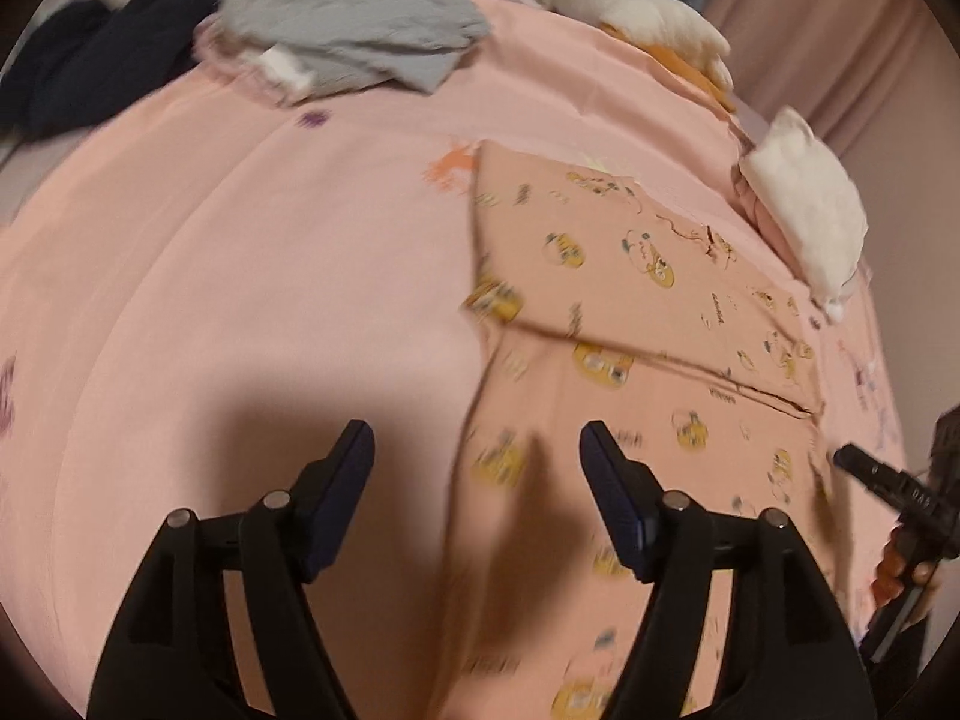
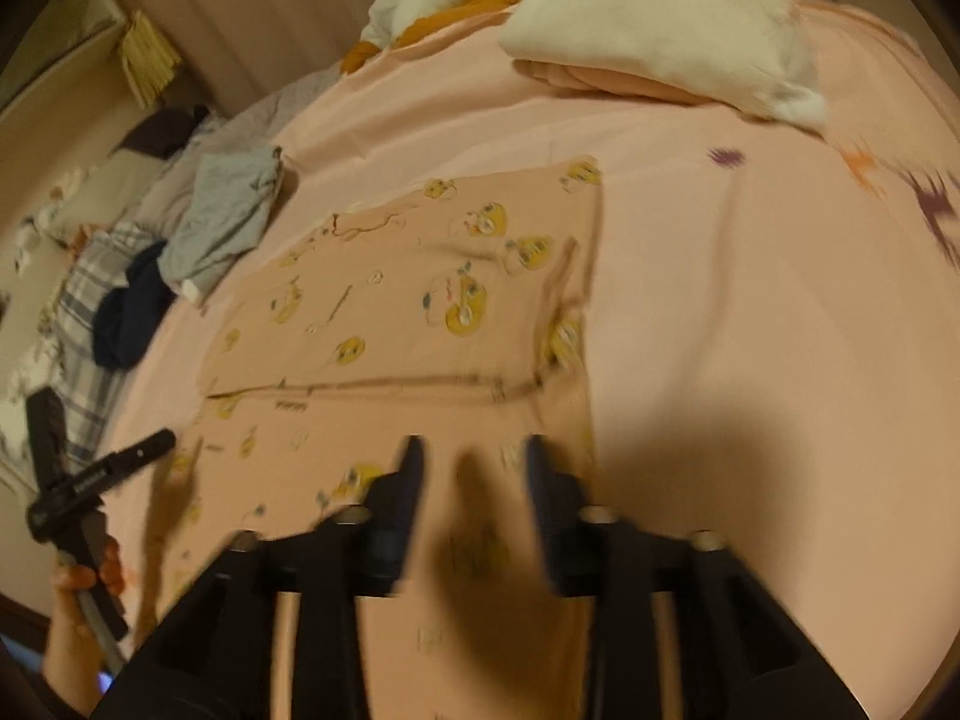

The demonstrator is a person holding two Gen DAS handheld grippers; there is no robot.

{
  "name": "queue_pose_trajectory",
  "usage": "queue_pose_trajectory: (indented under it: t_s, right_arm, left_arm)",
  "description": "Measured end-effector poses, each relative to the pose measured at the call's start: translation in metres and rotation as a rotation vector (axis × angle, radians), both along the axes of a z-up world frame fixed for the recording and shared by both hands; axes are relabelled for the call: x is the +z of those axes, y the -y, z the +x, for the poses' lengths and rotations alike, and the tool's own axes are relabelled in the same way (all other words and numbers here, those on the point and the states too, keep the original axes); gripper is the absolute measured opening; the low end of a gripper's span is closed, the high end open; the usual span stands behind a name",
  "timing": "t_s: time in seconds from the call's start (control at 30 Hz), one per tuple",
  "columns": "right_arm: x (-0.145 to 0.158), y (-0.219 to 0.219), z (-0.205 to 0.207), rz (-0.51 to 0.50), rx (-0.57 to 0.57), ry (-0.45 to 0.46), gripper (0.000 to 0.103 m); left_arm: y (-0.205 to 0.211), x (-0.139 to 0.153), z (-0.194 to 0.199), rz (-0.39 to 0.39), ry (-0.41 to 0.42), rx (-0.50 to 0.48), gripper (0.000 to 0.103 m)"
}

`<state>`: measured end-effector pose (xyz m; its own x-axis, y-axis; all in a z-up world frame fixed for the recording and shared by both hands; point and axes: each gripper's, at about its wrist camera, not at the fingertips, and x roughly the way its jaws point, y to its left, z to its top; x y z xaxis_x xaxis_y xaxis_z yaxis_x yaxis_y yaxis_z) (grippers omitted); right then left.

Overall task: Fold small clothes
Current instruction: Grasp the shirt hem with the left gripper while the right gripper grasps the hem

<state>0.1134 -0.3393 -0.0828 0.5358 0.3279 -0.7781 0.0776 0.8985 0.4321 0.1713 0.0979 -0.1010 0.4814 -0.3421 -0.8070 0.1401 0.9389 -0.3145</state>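
A pink garment with yellow cartoon prints (image 1: pixel 630 324) lies flat on the pink bedsheet (image 1: pixel 240 300), its far part folded over the near part. It also shows in the right wrist view (image 2: pixel 396 312). My left gripper (image 1: pixel 477 450) is open and empty, hovering over the garment's left edge. My right gripper (image 2: pixel 474 462) is open and empty above the garment's near right part. The right gripper shows at the right edge of the left wrist view (image 1: pixel 888 480). The left gripper shows at the left of the right wrist view (image 2: pixel 108 468).
A grey garment (image 1: pixel 354 30) and a dark navy one (image 1: pixel 102 66) lie at the far left of the bed. White fluffy items (image 1: pixel 810 210) with orange cloth (image 2: pixel 450 18) sit at the far right. A plaid cloth (image 2: pixel 84 312) lies beside the bed.
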Motion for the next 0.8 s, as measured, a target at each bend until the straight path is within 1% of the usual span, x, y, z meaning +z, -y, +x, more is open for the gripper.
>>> queue_pose_trajectory:
  t_s: [0.1,0.17,0.23,0.33,0.4,0.47,0.53,0.7,0.8]
  right_arm:
    - [-0.003,0.013,-0.022,0.049,-0.03,-0.013,0.044]
    - [-0.008,0.021,-0.035,0.095,-0.04,-0.027,0.044]
    - [-0.015,0.025,-0.042,0.15,-0.035,-0.048,0.044]
    - [-0.025,0.024,-0.048,0.197,-0.025,-0.086,0.044]
    - [-0.025,0.021,-0.054,0.223,-0.003,-0.079,0.044]
    - [-0.026,0.015,-0.055,0.244,0.031,-0.079,0.044]
    - [-0.027,0.01,-0.05,0.232,0.042,-0.081,0.044]
    - [-0.032,0.011,-0.028,0.272,0.025,-0.061,0.044]
    - [-0.036,0.014,-0.02,0.302,0.01,-0.055,0.044]
  left_arm:
    - [-0.015,-0.006,-0.016,-0.099,-0.048,-0.002,0.071]
    - [-0.02,-0.009,-0.027,-0.163,-0.073,-0.021,0.071]
    - [-0.019,-0.011,-0.036,-0.202,-0.085,-0.048,0.071]
    - [-0.012,-0.011,-0.049,-0.213,-0.091,-0.083,0.07]
    - [-0.008,-0.012,-0.057,-0.237,-0.098,-0.11,0.07]
    - [-0.001,-0.014,-0.06,-0.234,-0.098,-0.137,0.07]
    - [0.004,-0.015,-0.056,-0.222,-0.098,-0.148,0.07]
    - [0.005,-0.019,-0.031,-0.294,-0.115,-0.133,0.069]
    - [0.009,-0.018,-0.023,-0.314,-0.121,-0.126,0.069]
